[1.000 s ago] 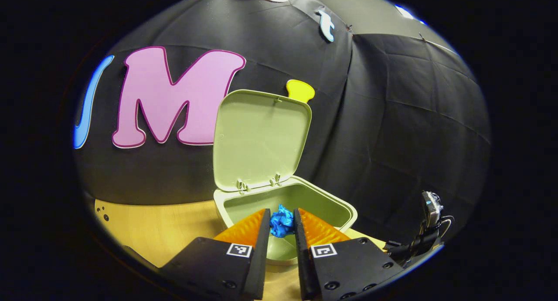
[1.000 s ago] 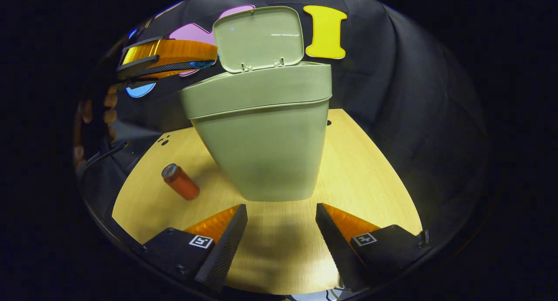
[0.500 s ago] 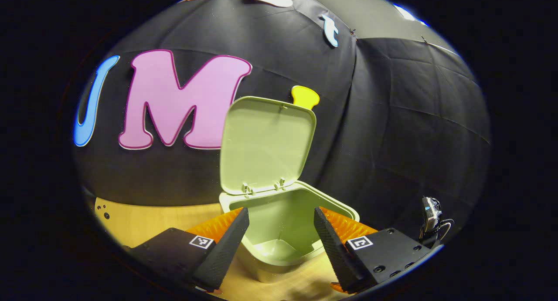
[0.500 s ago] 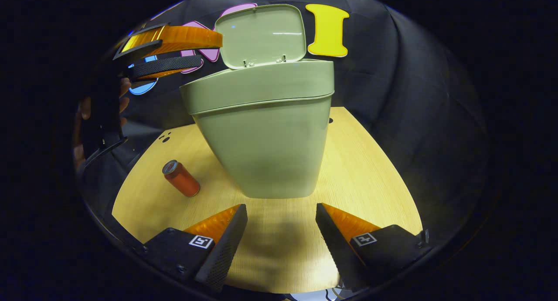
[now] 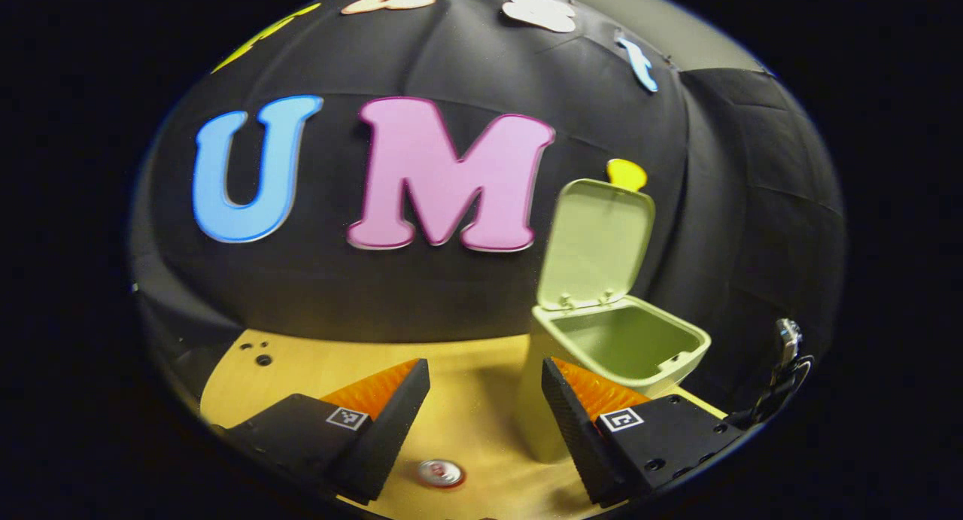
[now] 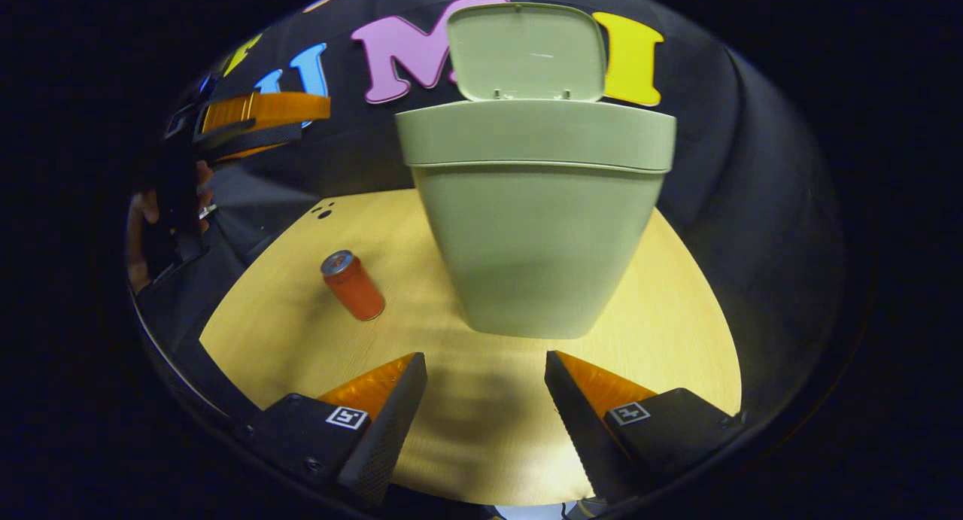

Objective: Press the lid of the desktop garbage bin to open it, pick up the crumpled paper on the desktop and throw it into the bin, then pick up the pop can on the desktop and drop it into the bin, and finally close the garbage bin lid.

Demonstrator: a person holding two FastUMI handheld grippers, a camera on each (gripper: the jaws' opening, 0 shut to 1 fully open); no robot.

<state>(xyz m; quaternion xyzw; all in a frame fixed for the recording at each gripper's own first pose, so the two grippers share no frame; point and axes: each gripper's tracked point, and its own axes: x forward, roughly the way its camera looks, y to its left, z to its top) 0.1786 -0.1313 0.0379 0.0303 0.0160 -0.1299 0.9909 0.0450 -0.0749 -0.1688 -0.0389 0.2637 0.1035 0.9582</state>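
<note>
The pale green garbage bin stands on the wooden desktop with its lid raised upright. In the left gripper view the bin sits to the right, its lid up and its mouth showing. My left gripper hangs open and empty above the desk, left of the bin, with the pop can's silver top just below it. The red pop can stands upright left of the bin. My right gripper is open, low in front of the bin. The left gripper shows high at the left.
A hand holds the left gripper's body at the left edge of the right gripper view. Small holes mark the desk's far left corner. The other gripper's camera pokes in at the far right of the left gripper view.
My left gripper opened and let go of the blue crumpled paper over the bin, then swung left and back toward the pop can. The right gripper shifted slightly left.
</note>
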